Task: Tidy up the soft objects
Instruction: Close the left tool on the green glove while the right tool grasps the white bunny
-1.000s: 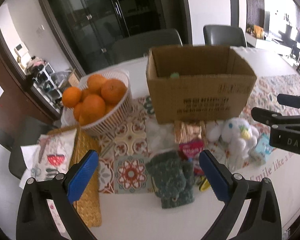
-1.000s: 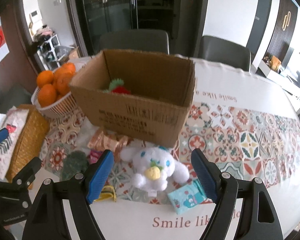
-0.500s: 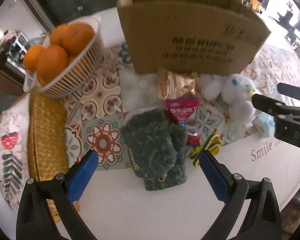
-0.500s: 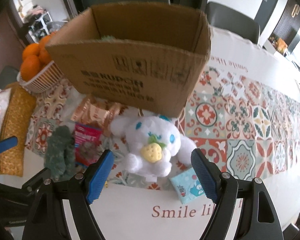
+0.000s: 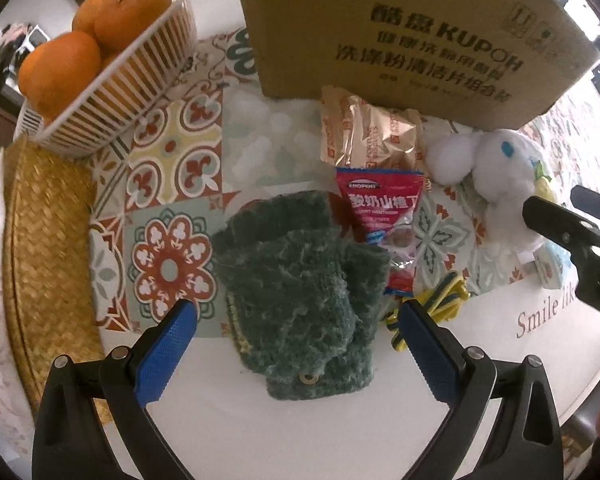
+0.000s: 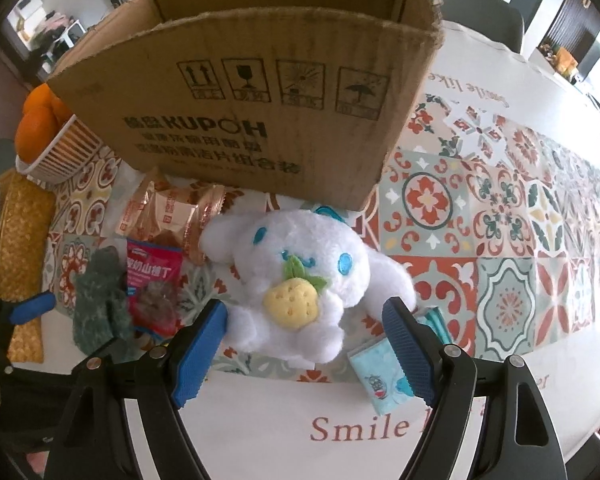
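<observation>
A fuzzy dark green glove lies flat on the table. My left gripper hangs open over it, a blue pad on each side and neither touching it. A white plush rabbit holding a yellow strawberry lies in front of the cardboard box. My right gripper stands open astride the rabbit's lower half, its pads apart from the fur. The box's inside is hidden from both views.
A white basket of oranges and a woven straw mat sit at the left. Snack packets, a red sachet, a yellow-green hair tie and a blue tissue pack lie around the soft toys.
Both grippers have sunk toward the table and tipped downward. The glove and the rabbit now fill more of each view and sit between the open pads; the box's inside has dropped out of sight.
</observation>
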`<action>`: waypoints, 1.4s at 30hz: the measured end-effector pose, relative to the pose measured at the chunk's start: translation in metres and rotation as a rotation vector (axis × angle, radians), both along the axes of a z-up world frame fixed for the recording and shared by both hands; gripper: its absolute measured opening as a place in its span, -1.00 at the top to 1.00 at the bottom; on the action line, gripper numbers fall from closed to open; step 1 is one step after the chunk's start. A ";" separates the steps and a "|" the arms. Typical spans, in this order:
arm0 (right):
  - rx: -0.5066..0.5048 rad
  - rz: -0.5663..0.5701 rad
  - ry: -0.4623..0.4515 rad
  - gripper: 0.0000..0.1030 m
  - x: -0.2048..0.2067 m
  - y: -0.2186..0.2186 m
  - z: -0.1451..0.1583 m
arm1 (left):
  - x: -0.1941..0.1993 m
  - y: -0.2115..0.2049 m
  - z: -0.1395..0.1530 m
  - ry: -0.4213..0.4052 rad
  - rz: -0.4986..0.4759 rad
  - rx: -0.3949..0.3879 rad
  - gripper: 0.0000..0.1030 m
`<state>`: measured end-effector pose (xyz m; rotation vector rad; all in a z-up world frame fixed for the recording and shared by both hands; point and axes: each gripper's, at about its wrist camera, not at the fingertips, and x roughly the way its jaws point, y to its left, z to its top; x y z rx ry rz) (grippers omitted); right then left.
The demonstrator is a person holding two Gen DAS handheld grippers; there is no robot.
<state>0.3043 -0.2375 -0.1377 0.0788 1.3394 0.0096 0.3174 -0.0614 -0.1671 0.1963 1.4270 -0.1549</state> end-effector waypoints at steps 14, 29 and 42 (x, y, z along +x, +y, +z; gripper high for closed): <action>0.040 0.008 0.047 -0.60 0.010 0.017 -0.025 | 0.014 0.016 -0.040 0.082 0.065 -0.068 -0.62; 0.076 -0.006 -0.031 -0.09 -0.008 0.012 -0.014 | -0.007 0.023 -0.015 -0.017 0.024 -0.082 0.25; 0.121 -0.008 -0.147 -0.07 -0.043 0.006 0.024 | -0.043 0.021 0.043 -0.169 -0.018 -0.098 0.55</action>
